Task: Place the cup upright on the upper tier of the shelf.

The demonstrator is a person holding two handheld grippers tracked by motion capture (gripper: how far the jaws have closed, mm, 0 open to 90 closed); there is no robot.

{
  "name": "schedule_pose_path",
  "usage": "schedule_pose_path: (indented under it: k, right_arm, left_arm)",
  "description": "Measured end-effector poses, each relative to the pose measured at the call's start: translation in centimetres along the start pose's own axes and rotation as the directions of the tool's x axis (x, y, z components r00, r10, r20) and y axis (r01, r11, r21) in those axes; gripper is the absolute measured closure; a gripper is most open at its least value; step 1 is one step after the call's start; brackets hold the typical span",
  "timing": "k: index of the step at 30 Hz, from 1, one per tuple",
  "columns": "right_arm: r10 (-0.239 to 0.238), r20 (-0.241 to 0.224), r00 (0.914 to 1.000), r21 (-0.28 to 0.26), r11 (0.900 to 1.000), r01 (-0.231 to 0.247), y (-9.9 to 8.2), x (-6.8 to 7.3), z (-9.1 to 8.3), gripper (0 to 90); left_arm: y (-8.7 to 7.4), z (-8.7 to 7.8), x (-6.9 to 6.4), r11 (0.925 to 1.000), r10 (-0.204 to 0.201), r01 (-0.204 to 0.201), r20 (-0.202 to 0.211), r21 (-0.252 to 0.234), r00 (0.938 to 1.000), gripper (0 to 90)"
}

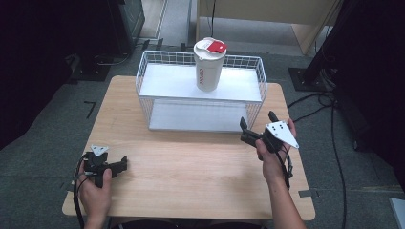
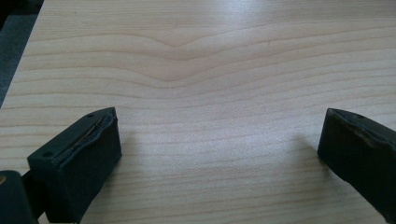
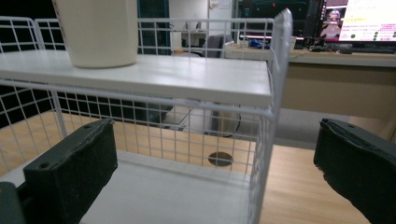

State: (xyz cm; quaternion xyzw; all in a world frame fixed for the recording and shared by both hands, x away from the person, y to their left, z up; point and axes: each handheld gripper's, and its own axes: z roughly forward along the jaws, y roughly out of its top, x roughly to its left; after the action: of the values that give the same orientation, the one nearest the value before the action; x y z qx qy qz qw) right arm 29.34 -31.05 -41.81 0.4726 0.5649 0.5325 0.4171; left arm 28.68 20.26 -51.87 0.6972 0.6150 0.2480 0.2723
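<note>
Wooden table [image 1: 191, 171] bears white wire rack [image 1: 143, 78] at far edge. Tall white cup [image 1: 208, 67], red-tabbed lid, stands upright on rack's upper shelf [image 3: 196, 79], toward its right half. Right gripper [image 1: 258, 128] hovers near rack's right front corner, jaws spread wide, empty. Left gripper [image 1: 125, 162] low over bare tabletop at near left, jaws apart, empty. Judged step: approach to cup. Next move likely calls for raising right gripper over rack rim, then straddling cup body.

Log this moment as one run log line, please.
left gripper: open, low over table | right gripper: open, facing wire rack | cup: upright on rack's top shelf
</note>
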Motion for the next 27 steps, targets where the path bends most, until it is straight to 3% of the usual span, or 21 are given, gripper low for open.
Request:
schedule_pose_path:
  k: [27]
  right_arm:
    - [0.005,0.103,0.9946,0.102,0.9947,-0.016,-4.7,-4.6,-3.7,0.0]
  left_arm:
    - [0.0,0.0,-0.1,1.0,0.006,-0.006,0.003,0.002,1.0,0.0]
